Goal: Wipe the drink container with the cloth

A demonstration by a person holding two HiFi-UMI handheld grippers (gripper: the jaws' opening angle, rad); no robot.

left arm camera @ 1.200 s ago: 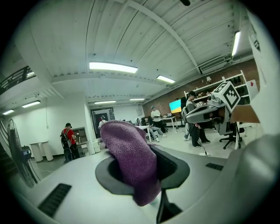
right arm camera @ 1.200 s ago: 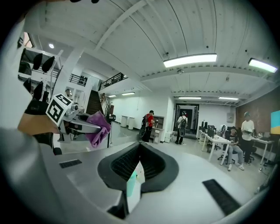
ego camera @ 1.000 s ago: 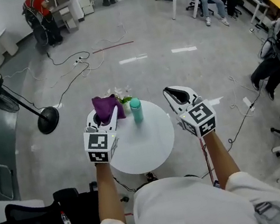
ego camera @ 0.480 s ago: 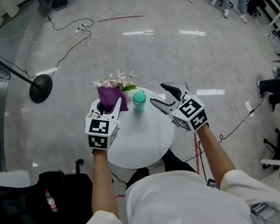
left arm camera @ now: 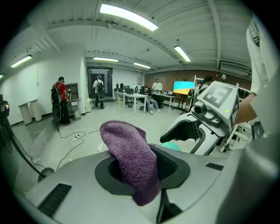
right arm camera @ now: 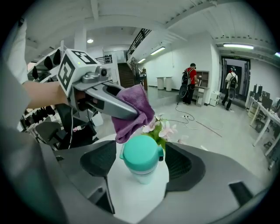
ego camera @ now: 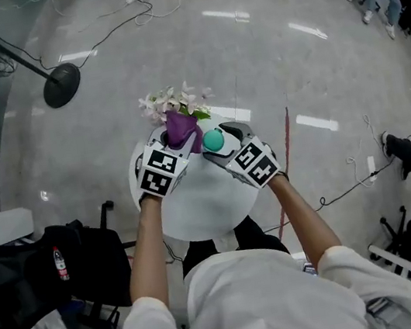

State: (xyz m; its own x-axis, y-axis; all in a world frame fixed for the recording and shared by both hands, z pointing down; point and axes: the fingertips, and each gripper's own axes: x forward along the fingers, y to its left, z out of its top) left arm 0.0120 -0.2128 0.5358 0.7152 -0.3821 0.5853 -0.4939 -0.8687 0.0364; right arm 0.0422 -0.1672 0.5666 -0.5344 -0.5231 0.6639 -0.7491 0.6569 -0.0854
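Observation:
The drink container [right arm camera: 141, 158], a pale cup with a teal lid [ego camera: 212, 140], stands upright on the round white table [ego camera: 199, 216]. My right gripper [right arm camera: 141, 162] has its jaws opening on either side of the container, and the pads do not touch it. My left gripper [ego camera: 180, 142] is shut on a purple cloth [left arm camera: 130, 162] that bunches up above the jaws and hangs down in front. In the right gripper view the cloth [right arm camera: 131, 113] hangs just above and left of the teal lid. The right gripper [left arm camera: 205, 127] shows to the right in the left gripper view.
A small bunch of pale flowers [ego camera: 172, 100] stands at the table's far edge, right behind the container. A black bag on a chair [ego camera: 43, 271] sits to my left. A fan stand [ego camera: 61, 84] and loose cables lie on the floor beyond.
Both grippers moved forward and inward toward the container. The right gripper's jaws have opened and now flank the teal-lidded cup. The cloth in the left gripper came close to the lid.

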